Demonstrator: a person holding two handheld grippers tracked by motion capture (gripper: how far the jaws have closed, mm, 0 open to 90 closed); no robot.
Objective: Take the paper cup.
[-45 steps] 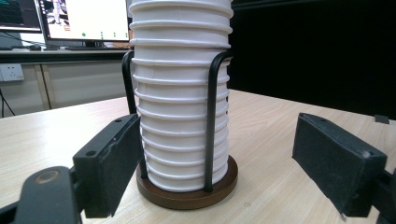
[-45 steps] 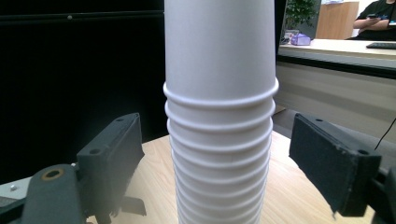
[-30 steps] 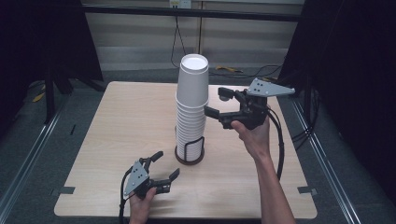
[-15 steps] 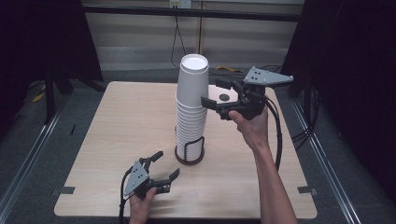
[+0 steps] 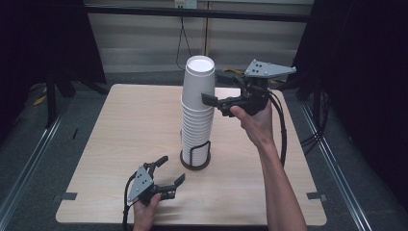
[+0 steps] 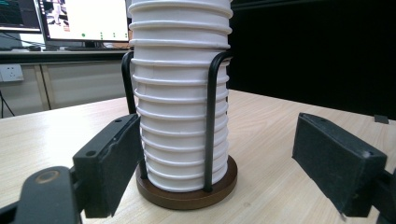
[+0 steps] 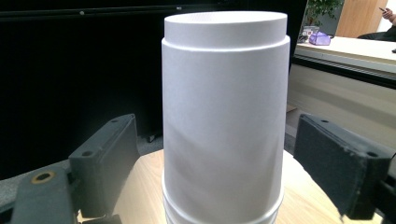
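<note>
The right gripper, a black two-jaw tool with a grey three-cornered plate on top, is held up at the level of the top white paper cup of the tall stack, with its jaws spread wide. In the right gripper view the cup stands upside down between the two black pads, one on each side, and both are apart from its wall; I see a gap on either side. The left gripper rests low near the front edge of the light wooden table, held in the person's left hand, its jaws also spread and holding nothing. In the left gripper view its pads frame the lower part of the stack of white paper cups; the left pad sits just beside the stack, but I cannot tell whether it touches. The stack sits mouth-down in a black wire holder whose upright loops rise along its sides from a round dark brown wooden base. This holder stands near the middle of the table, between the two grippers. A black cable trails from the right gripper down past the person's right forearm. Beyond the table, the left gripper view shows lit monitors on a desk.
</note>
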